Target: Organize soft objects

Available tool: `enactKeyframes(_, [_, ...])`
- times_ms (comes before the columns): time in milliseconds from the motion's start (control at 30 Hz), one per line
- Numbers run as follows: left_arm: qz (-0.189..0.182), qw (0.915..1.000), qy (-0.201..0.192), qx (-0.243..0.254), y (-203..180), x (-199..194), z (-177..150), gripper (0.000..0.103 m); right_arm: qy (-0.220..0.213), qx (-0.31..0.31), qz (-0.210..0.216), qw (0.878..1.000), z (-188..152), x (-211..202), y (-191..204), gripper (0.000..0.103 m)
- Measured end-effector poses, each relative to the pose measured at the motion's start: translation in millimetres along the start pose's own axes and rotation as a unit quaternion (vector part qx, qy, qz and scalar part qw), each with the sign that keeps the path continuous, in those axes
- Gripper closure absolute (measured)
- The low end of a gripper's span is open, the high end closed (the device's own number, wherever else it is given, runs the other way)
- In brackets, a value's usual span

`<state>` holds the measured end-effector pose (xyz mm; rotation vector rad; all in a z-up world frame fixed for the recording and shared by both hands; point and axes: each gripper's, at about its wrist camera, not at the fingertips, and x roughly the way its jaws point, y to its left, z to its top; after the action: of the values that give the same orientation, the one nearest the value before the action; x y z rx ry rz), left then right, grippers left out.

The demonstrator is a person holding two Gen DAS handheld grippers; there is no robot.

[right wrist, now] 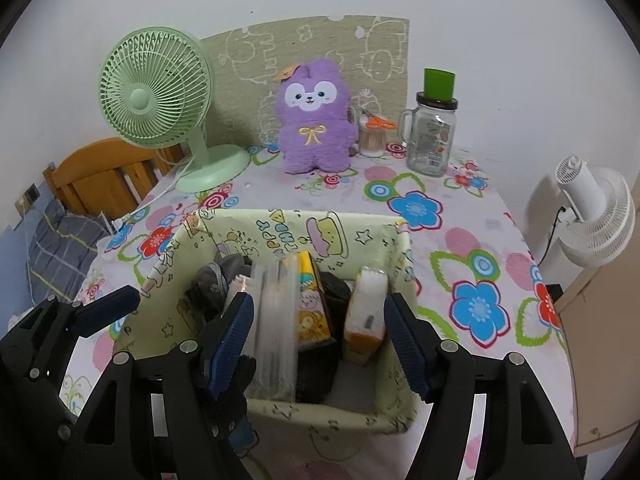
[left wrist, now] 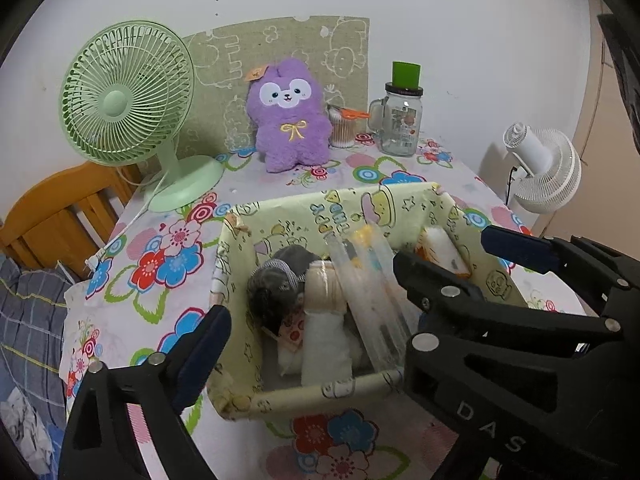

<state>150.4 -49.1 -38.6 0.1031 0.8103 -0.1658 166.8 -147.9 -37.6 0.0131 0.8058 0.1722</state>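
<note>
Both of my grippers hang over the fabric bin (right wrist: 208,236) near the front of the counter (right wrist: 460,208), pointing down into it. The right gripper (right wrist: 318,326) has its jaws parted, with nothing pressed between the pads — the clear plastic packet (right wrist: 276,320) leans just inside the left pad and looks blurred, so I judge it has only now been let go. The left gripper (left wrist: 352,286) stands spread wide, one finger outside the bin's left wall and the other over its right side, clasping nothing.

The soft things are already packed upright in the bin: dark rolled socks (left wrist: 276,284) at the left, a beige roll (left wrist: 326,286) and a white towel roll (left wrist: 326,344) beside them, the printed tissue pack (right wrist: 312,304) in the middle, and a white-and-orange pack (right wrist: 366,316) against the right wall. Standing them on end keeps each one visible and leaves gaps — I read that as the reason.

The purple plush (right wrist: 314,120) sits well apart at the back, between the green fan (right wrist: 160,96) and the glass jar (right wrist: 434,136). Open counter lies between it and the bin, so reaching it looks free; the bin's walls are the edges to clear first.
</note>
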Motion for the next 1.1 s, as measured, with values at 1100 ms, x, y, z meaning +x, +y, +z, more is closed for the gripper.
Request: enactKeyframes(1100, [0.019,0.9993,-0.032,-0.009,-4,-60,-53,0.0,-0.053,0.032,-0.04,0.997,-55,-75,-22,0.012])
